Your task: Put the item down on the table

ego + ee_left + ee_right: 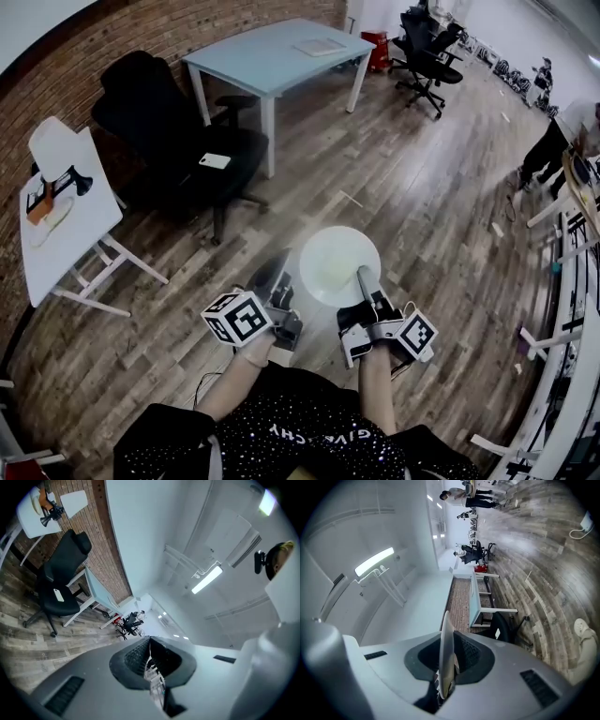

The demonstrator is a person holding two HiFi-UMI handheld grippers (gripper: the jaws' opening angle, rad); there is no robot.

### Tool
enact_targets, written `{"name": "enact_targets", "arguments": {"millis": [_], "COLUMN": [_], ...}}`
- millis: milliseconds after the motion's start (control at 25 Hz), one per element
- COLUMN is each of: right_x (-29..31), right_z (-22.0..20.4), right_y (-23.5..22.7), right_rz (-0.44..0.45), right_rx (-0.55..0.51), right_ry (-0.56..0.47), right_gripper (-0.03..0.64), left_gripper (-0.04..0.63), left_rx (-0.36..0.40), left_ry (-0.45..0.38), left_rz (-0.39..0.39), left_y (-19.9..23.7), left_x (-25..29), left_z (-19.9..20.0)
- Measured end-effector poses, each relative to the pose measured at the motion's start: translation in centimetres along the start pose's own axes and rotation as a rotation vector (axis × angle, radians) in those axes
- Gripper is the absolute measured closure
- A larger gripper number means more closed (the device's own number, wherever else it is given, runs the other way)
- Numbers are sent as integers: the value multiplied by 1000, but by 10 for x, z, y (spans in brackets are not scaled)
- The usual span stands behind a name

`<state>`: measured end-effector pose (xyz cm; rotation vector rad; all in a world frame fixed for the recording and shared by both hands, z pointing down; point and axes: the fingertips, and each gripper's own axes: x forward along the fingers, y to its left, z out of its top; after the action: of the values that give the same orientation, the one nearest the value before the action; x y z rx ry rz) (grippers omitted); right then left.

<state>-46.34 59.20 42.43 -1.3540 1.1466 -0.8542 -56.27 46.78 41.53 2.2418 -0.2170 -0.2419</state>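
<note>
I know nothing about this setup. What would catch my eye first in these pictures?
First, the round white plate in the middle of the head view, gripped by its edge in the jaws of the right gripper above the wooden floor. Beside it, the left gripper has its jaws together on nothing. Further back at the left, a black office chair with a phone on its seat stands next to a pale blue table.

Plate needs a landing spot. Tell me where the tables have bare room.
Blue table: bare nearly all over, save a flat sheet at its far right end. White table: bare at the near end and along the chair side; crowded round the lamp. The plate is clamped in the right gripper.
</note>
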Motion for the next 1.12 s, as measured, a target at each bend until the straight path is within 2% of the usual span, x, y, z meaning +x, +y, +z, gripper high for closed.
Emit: {"name": "enact_targets", "arguments": {"millis": [280,560,840,1120], "right_x": [95,173,222,267], "right_z": [57,98,134,165], "right_y": [-11,-24,-42,-55], "right_rz": [8,-9,-34,-48], "right_rx": [-5,12,23,25], "right_ry": [11,5,-7,-37], "right_gripper": [580,581,580,580], "left_gripper": [584,584,584,584], "left_rx": [18,4,-9,-16], "left_ry": [3,-1,17,2], "left_rz": [-3,31,40,55], "left_y": [30,70,97,126], "left_x": [100,171,228,261], "left_z": [44,81,93,120]}}
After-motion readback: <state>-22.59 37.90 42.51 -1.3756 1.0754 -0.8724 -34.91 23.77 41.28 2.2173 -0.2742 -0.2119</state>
